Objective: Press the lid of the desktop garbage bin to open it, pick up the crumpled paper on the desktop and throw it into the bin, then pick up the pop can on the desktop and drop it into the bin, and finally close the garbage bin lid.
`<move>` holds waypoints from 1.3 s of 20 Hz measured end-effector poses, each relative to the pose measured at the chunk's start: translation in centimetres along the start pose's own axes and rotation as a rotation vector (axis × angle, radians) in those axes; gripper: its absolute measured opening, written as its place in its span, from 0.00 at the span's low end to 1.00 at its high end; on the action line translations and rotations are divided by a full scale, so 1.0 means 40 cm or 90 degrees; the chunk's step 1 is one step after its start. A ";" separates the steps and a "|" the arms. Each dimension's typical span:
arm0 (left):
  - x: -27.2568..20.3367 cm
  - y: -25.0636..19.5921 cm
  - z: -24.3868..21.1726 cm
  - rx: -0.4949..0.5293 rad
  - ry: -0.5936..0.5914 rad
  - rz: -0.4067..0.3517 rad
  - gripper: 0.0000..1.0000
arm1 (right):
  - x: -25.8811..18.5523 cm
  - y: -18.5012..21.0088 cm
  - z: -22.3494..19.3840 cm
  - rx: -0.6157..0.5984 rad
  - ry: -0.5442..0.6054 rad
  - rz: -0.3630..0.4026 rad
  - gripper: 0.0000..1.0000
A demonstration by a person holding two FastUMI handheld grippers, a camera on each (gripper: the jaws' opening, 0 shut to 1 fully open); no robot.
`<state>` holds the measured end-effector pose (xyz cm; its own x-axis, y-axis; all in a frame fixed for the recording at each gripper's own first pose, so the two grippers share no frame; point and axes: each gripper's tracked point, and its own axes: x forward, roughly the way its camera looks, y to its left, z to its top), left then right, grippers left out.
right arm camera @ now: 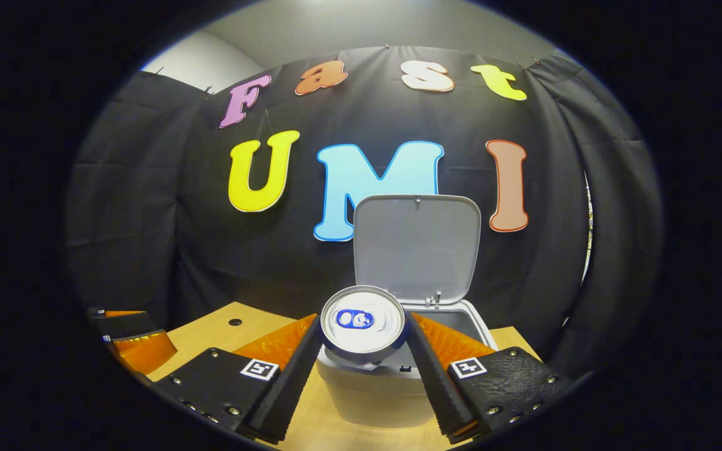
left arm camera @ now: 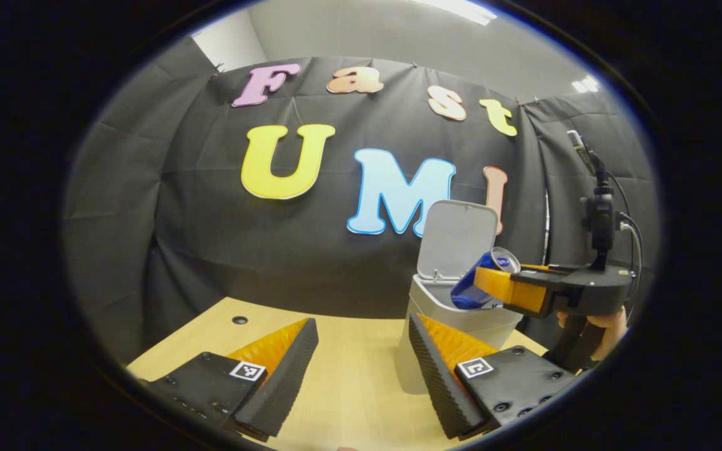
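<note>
The pop can (right arm camera: 363,322), brand unreadable, is gripped by the right tongs (right arm camera: 363,351) over the bin (right arm camera: 398,388); left tongs (left arm camera: 361,369) gape.

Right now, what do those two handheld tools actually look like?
The left gripper and right gripper each have wedge-shaped ribbed jaws on flat screwed plates bearing square black-and-white markers. The right one has a dark body, a grip handle, and a camera mast with black cables.
</note>
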<state>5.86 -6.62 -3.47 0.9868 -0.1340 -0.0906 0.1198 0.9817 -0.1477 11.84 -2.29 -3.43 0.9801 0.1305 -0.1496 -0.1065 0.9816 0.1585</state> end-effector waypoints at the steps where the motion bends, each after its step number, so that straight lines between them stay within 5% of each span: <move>1: -0.001 -0.003 0.000 0.001 0.000 0.000 0.96 | 0.008 -0.003 -0.005 0.003 0.006 -0.003 0.85; 14: -0.016 -0.005 0.008 0.020 -0.001 0.007 0.95 | 0.019 -0.025 0.015 0.006 0.004 -0.008 0.90; 26: 0.022 0.005 0.054 0.022 0.003 -0.008 0.95 | 0.124 -0.105 0.237 -0.038 -0.051 -0.061 0.90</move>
<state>6.98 -6.25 -1.45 0.9848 -0.1466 -0.0936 0.1355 0.9840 -0.1154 18.73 -7.09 4.40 0.9963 0.0260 -0.0825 -0.0187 0.9959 0.0881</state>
